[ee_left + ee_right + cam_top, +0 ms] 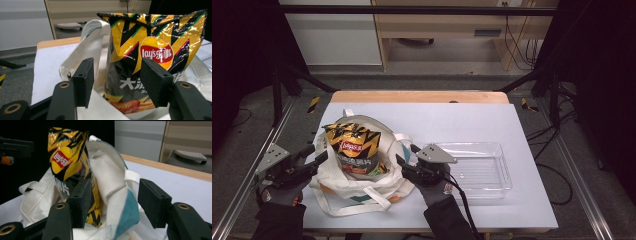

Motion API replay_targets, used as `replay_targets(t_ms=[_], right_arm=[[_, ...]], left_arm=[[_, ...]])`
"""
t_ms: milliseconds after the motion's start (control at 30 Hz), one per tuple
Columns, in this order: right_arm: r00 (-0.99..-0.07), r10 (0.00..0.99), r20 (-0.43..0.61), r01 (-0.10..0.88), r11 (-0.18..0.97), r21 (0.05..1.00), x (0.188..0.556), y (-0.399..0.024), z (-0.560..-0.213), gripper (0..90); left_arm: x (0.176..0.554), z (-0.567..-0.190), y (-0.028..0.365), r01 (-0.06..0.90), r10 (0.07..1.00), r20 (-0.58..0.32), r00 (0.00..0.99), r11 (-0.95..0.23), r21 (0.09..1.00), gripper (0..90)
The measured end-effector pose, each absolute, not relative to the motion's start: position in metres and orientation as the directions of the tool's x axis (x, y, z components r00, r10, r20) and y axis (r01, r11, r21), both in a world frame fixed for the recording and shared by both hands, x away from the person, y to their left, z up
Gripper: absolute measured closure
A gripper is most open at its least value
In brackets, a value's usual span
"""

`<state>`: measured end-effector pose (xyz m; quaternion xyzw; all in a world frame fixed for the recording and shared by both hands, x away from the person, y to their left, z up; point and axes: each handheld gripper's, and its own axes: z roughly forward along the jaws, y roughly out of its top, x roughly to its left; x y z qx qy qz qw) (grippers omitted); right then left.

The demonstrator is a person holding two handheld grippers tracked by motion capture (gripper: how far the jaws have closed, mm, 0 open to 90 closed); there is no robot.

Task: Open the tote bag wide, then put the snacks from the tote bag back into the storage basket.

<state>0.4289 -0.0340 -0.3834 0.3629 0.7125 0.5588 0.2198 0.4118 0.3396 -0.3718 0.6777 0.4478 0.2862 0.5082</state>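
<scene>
Item 1: Lay's chip bag (356,148), yellow and black, standing upright in a white canvas tote (362,187) at the table's 8 o'clock area; long axis vertical. Label reads "Lay's" plus Chinese characters.
Item 2: left gripper (316,156), jaws apart, holding nothing; bag lies at its 3 o'clock.
Item 3: right gripper (406,156), jaws apart, empty; bag at its 9 o'clock. Both about equally near.
Item 4: clear plastic tray (504,175), empty, at 4 o'clock

Chip bag (356,150) upright in tote bag (362,192); tray (499,172) right of tote, on table (437,117).
</scene>
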Motion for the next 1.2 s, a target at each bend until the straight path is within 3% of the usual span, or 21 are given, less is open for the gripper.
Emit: replay_targets(t_ms=[500,1200], right_arm=[[-0.674,0.735,0.073,0.236,0.122,0.964,0.441,-0.024,-0.349,41.4],[-0.698,0.711,0.085,0.235,0.116,0.965,0.452,-0.001,-0.334,43.2]], left_arm=[[0.415,-0.343,0.343,0.264,0.901,-0.053,0.431,-0.07,0.962,40.5],[0.442,-0.334,0.32,0.275,0.902,-0.025,0.431,-0.105,0.956,42.5]])
